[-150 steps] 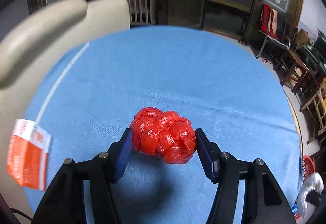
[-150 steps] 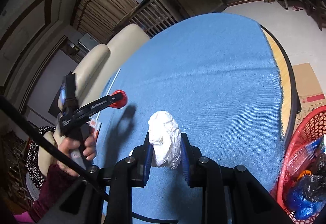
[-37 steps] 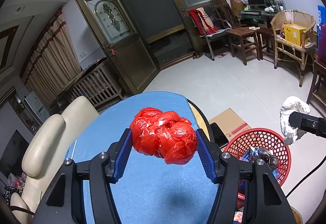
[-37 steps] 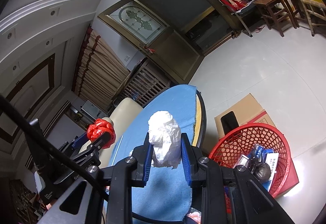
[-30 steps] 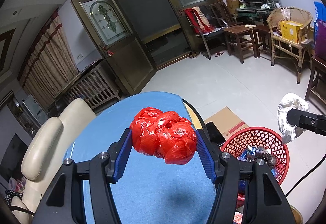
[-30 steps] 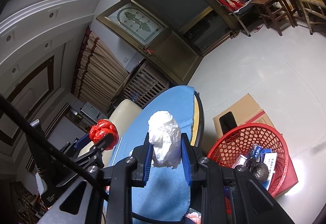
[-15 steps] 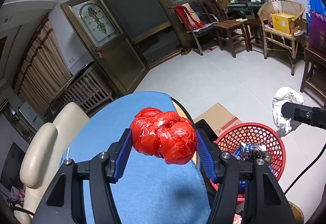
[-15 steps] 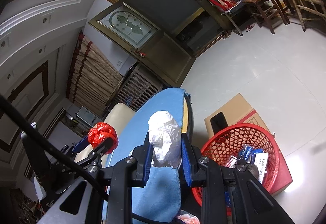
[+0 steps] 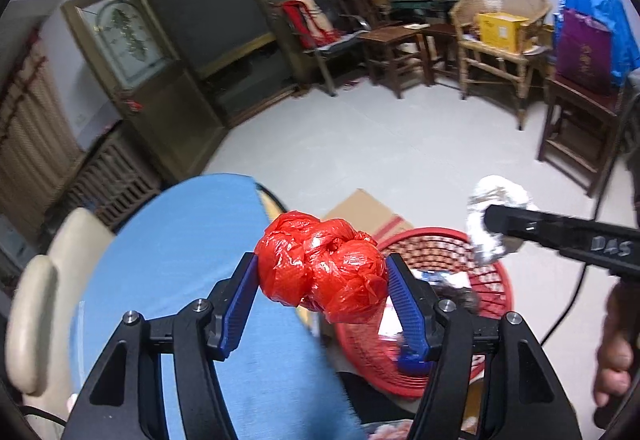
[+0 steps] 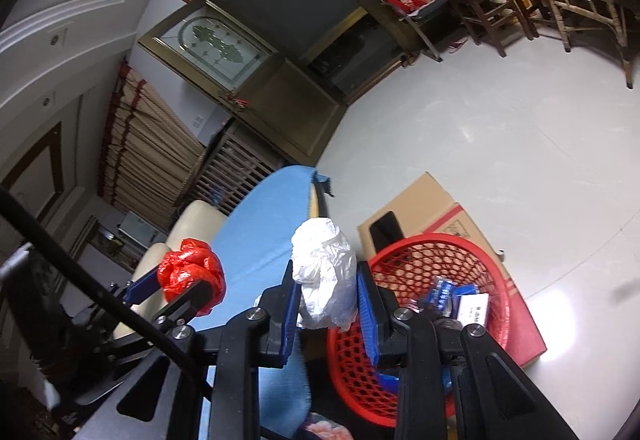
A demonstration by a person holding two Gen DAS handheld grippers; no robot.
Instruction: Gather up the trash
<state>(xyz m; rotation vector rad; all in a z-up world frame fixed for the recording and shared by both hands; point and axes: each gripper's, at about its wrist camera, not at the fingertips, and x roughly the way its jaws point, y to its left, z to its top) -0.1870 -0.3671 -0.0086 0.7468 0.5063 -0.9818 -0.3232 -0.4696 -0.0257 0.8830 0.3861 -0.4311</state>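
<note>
A crumpled red plastic bag (image 9: 320, 276) sits between the blue pads of my left gripper (image 9: 322, 264), past the table's edge and just short of the red mesh basket (image 9: 440, 236). The jaws are opening, but both pads still touch the bag. A white crumpled wad (image 10: 324, 268) stands between the pads of my right gripper (image 10: 328, 272), over the near rim of the basket (image 10: 424, 240). Those jaws are opening too, with the wad still between them. In the left wrist view the white wad (image 9: 496, 195) hangs above the basket's far rim.
The basket holds several pieces of trash and stands against a cardboard box (image 10: 420, 203) on the pale floor. The round table with a blue cloth (image 9: 180, 240) lies to the left, a cream chair (image 9: 28, 320) behind it. A person's hand (image 9: 612, 352) shows at right.
Both grippers have sunk and tipped downward toward the red basket, which now looms larger. Each has carried its piece from the table out to the basket.
</note>
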